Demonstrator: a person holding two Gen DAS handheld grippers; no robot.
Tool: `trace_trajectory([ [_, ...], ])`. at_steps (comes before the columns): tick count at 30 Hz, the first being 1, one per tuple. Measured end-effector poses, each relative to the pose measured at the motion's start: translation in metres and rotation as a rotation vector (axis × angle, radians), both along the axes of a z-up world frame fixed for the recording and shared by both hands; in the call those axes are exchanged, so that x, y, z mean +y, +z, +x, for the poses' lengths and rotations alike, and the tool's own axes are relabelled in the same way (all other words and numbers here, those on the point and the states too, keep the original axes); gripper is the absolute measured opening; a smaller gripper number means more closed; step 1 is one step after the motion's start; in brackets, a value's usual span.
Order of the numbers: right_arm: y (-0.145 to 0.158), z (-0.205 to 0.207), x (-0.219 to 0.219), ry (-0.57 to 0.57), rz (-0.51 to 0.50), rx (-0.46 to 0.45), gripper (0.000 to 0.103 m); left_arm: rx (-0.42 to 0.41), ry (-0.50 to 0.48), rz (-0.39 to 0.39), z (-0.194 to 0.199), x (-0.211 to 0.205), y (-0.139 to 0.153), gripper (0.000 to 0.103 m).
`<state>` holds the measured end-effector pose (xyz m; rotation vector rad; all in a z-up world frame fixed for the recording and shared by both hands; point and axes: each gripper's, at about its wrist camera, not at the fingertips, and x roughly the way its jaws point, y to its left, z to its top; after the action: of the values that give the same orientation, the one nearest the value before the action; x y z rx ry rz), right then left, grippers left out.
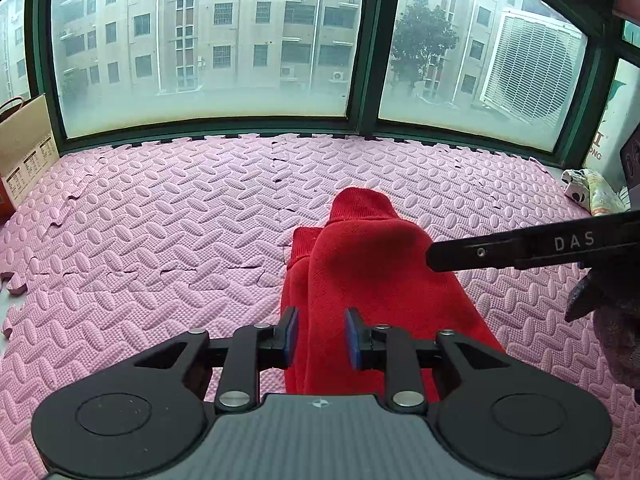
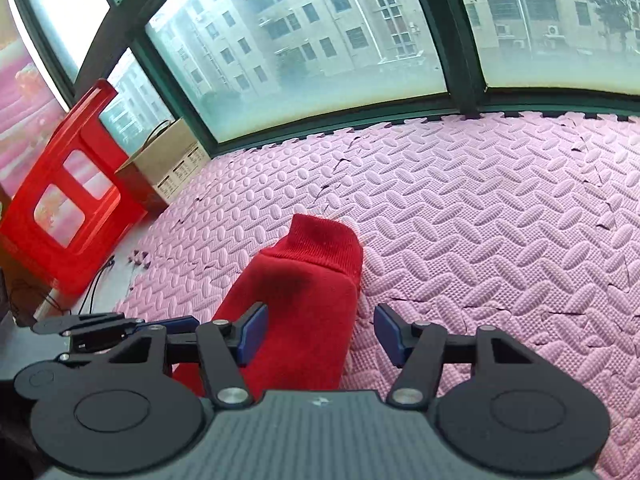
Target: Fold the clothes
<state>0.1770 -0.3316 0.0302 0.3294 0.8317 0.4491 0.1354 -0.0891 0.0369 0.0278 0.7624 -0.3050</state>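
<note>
- The red sweater (image 1: 360, 280) lies on the pink foam mat (image 1: 160, 240), a narrow strip running straight away from me toward the window (image 1: 200, 40), ribbed cuff (image 1: 360, 204) at the far end.
- Its long axis lines up with both my grippers, so the near end is the one within reach.
- My left gripper (image 1: 322, 338) sits right over that near end, blue pads partly spread with red cloth showing between them; I judge they are not pinching it.
- My right gripper (image 2: 322, 334) is wider apart, left pad at the sweater's (image 2: 296, 312) right edge, right pad over bare mat (image 2: 500, 220).
- From the left view the right gripper's black finger (image 1: 520, 250) reaches in over the cloth from the side.
- Both hands are about equally near; the far cuff is well beyond either.
- Next, I reckon, comes a pinch on this near end.
</note>
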Motion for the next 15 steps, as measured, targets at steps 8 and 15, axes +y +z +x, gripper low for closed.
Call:
trace_trajectory([
  [8,-0.013,0.009,-0.004,-0.087,0.081,0.023,0.01,-0.018,-0.004,-0.016,0.003,0.003,0.001,0.009],
  [15,-0.001,0.007,0.008,-0.059,0.078,-0.052,0.009,-0.052,0.02,-0.038,-0.002,0.018,0.018,0.009],
])
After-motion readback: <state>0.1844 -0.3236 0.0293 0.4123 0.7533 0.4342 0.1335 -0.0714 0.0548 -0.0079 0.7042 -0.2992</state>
